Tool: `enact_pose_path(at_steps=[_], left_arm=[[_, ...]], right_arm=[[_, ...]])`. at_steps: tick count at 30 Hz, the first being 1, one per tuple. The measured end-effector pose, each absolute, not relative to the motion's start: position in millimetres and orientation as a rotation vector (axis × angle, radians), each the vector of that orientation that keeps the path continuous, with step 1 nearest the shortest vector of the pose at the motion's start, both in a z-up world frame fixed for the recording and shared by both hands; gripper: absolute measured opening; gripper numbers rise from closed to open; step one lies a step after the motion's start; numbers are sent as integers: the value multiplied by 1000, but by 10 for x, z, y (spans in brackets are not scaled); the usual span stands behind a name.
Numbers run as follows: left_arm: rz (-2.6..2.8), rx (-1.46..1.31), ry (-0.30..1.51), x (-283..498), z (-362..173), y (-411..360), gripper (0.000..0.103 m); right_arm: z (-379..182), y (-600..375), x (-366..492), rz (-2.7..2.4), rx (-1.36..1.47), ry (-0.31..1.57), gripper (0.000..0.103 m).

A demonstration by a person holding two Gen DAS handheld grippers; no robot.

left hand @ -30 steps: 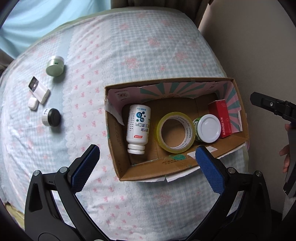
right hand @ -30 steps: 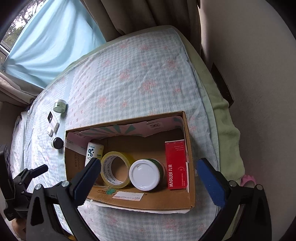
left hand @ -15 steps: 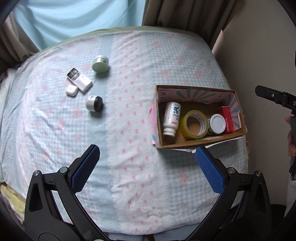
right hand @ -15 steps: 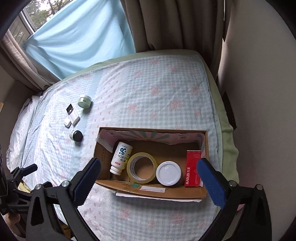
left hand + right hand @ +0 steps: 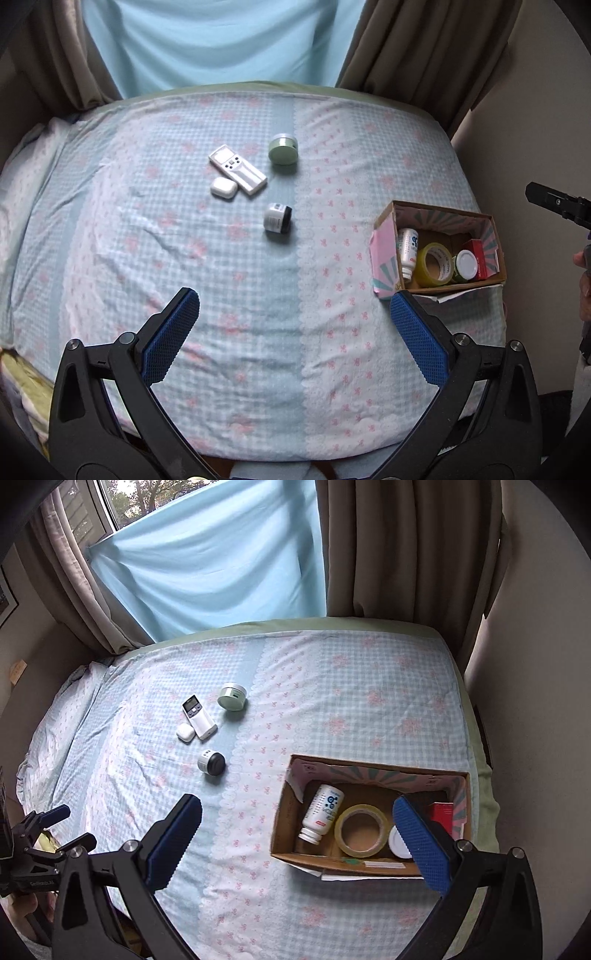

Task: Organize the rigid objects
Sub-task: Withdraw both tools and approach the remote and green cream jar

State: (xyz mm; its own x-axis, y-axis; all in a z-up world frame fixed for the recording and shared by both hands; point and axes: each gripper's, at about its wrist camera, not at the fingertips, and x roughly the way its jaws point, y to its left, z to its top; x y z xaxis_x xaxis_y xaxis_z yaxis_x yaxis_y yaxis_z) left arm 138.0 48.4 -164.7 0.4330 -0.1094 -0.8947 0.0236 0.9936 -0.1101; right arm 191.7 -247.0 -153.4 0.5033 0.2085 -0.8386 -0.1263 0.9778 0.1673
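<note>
The cardboard box (image 5: 373, 862) is seen at the bed's right edge, packed with a white bottle (image 5: 323, 812), tape roll (image 5: 362, 830), white-lidded jar (image 5: 466, 265) and red carton (image 5: 480, 257). Both the left gripper (image 5: 295, 332) and right gripper (image 5: 297, 840) are held wide, empty, above the sheet (image 5: 240, 295).

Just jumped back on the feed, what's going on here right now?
A person with two handheld grippers is sorting small items on a bed into a cardboard box. Both the left gripper and right gripper are open and empty, held above the bedspread. The box holds a white bottle, tape roll, white-lidded jar and red carton. Out on the bed lie a remote, earbud case, green jar and black-lidded jar.
</note>
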Motion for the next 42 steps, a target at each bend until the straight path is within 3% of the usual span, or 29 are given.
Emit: enact_pose_path(at_steps=[7,19,33,42], left_arm=[[-99,-79,1115,1601,-1666,1260,103],[-182,-23,1178,2628,-2296,2073,103],[-221,-33,1339,3723,-3612,2032,103],[-233,-10,1372,4242,-4387,1820,103]], right_arm=[[-1520,-1702,2067,204,132,1044,103],[-1958,-765,2734,159,135,1143,103],[-2692,-255,4015,224,80,1291,103],[-3501,-169,4840,215,56,1380,103]])
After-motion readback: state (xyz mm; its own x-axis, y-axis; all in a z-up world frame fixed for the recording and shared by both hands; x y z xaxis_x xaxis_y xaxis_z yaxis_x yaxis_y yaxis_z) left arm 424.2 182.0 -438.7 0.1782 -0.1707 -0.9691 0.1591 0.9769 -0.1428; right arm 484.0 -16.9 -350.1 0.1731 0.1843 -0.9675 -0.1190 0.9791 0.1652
